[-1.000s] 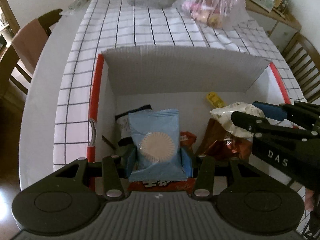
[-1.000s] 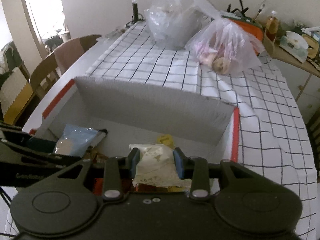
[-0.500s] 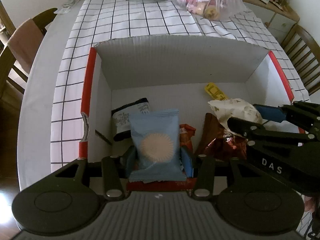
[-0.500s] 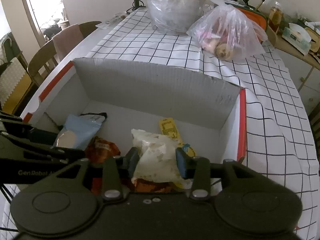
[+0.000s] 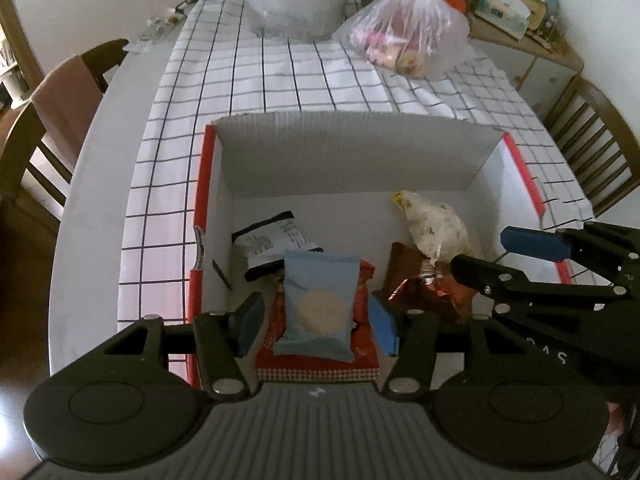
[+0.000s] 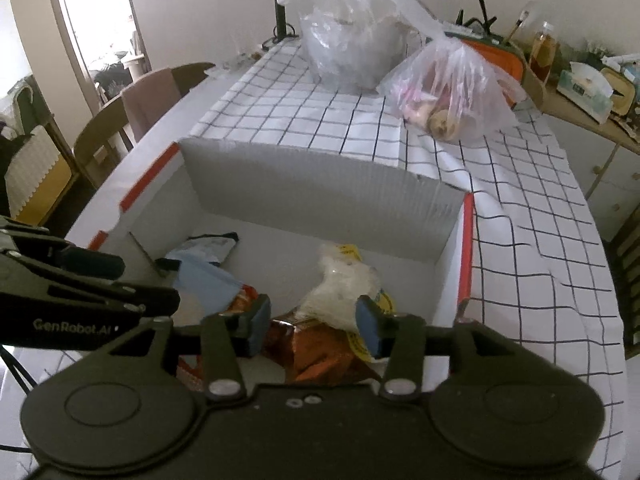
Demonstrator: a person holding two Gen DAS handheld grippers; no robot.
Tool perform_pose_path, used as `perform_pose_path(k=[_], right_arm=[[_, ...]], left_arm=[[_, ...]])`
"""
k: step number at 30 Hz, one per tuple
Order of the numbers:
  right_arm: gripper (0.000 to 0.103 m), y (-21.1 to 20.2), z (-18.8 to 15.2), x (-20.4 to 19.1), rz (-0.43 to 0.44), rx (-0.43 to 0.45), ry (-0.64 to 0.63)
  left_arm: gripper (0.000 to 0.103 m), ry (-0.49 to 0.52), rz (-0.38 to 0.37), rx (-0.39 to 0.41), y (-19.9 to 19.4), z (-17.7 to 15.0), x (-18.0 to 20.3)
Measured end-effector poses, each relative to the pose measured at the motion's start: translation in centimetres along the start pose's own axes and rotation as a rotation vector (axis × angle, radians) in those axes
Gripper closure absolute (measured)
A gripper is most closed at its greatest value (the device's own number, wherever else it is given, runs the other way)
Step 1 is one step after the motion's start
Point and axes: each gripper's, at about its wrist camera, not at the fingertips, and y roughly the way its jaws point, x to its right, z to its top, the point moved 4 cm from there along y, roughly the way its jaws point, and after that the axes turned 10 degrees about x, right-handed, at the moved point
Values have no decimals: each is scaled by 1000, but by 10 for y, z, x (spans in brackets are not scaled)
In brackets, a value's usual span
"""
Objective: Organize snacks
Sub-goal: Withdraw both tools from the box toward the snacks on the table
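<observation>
A white cardboard box with red edges [image 5: 202,184] [image 6: 466,248] sits on the checked tablecloth and holds several snack packets. A light blue packet [image 5: 318,306] [image 6: 204,278] lies in it on red packets, between the spread pads of my open left gripper [image 5: 316,326]. A white crinkled packet [image 5: 436,230] [image 6: 344,284] lies on a brown foil packet [image 5: 424,292] [image 6: 320,348], below my open right gripper [image 6: 314,322], which also shows in the left wrist view [image 5: 492,254]. A black-and-white packet [image 5: 272,242] lies at the box's left.
Two clear plastic bags [image 5: 404,36] [image 6: 348,48] stand at the table's far end. Wooden chairs [image 5: 52,120] [image 5: 592,136] flank the table. A cluttered side counter [image 6: 580,80] is at the right. A black lamp stem [image 6: 280,0] rises at the back.
Both grippers have opened and let go of their packets. The blue packet and the white packet now lie in the box. Both grippers have pulled back and up.
</observation>
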Motion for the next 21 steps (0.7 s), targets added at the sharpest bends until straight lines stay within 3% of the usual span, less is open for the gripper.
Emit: perform_pose_path(k=[12,21], right_arm=[[42,-57,9,-13,20,98,33],[25,-96,4,-27,18,154,26]], left_arm=[[42,-12,-12,103,-53,-7,1],[36,-39,-22,162,-91,-23,-3]])
